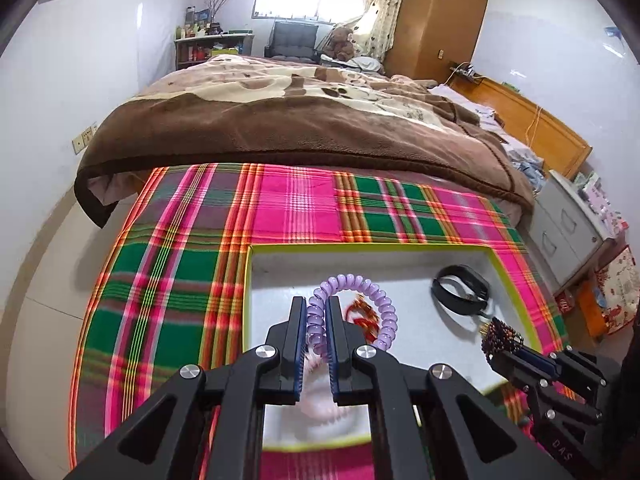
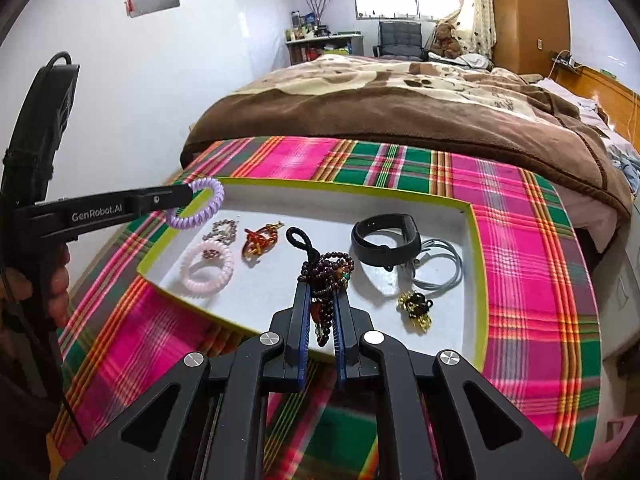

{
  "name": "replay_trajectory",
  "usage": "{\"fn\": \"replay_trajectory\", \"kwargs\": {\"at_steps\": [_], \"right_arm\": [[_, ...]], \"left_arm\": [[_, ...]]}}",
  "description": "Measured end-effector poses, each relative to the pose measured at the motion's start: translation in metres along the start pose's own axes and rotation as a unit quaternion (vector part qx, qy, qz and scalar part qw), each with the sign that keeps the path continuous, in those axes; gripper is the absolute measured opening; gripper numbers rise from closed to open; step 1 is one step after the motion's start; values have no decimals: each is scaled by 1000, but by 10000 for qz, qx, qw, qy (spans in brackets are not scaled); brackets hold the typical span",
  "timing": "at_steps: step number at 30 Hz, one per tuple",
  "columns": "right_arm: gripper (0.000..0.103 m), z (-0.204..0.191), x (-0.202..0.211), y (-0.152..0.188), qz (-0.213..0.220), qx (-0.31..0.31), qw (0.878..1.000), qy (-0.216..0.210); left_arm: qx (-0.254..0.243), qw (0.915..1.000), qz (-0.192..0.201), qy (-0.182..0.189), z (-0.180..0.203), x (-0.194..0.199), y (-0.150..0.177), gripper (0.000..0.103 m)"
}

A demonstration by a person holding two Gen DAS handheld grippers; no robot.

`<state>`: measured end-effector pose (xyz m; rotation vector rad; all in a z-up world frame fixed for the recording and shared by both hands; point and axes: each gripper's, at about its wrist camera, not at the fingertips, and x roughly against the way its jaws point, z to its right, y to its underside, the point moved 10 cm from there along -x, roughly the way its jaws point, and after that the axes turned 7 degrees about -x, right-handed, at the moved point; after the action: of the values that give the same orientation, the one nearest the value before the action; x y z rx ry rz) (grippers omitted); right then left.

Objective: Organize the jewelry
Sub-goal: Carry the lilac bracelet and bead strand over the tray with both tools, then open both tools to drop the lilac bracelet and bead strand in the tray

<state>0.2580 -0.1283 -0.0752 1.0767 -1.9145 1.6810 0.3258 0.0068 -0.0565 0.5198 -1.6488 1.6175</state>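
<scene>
A pink, green and orange plaid cloth [image 2: 516, 216] is showing across the frame's middle; on it, a lime-rimmed white tray [image 2: 476, 240]. A lilac spiral band [image 2: 198, 205] is glowing centre-left; dark maroon beads [image 2: 330, 270] are showing at centre.

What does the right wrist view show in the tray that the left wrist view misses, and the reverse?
Right wrist only: pink coil hair tie, grey cord, gold-and-black charm, and the hand on the left gripper.
Left wrist only: grey drawer cabinet beside the bed.
Both: white tray, black wristband, left gripper shut on the purple coil hair tie, right gripper shut on the dark bead bracelet.
</scene>
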Motion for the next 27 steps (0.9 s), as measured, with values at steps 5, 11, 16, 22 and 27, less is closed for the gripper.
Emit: {"fn": "replay_trajectory", "kwargs": {"at_steps": [5,11,16,22,27], "right_arm": [[11,4,-21,3,-202,15,9998,56],[11,6,-34,5,-312,120,9993,151],[11,6,-40,7,-362,214,9989,214],[11,7,-44,6,-364,215,9988,227],[14,6,-44,6,-360,243,9988,236]], "left_arm": [[-82,9996,-114,-229,-9,-21,-4,9],[35,9994,-270,-195,-16,-42,-1,9],[94,9990,-392,-177,-18,-56,3,9],[182,9986,-479,-115,-21,-65,5,9],[263,9982,-529,-52,-21,-66,7,9]]}}
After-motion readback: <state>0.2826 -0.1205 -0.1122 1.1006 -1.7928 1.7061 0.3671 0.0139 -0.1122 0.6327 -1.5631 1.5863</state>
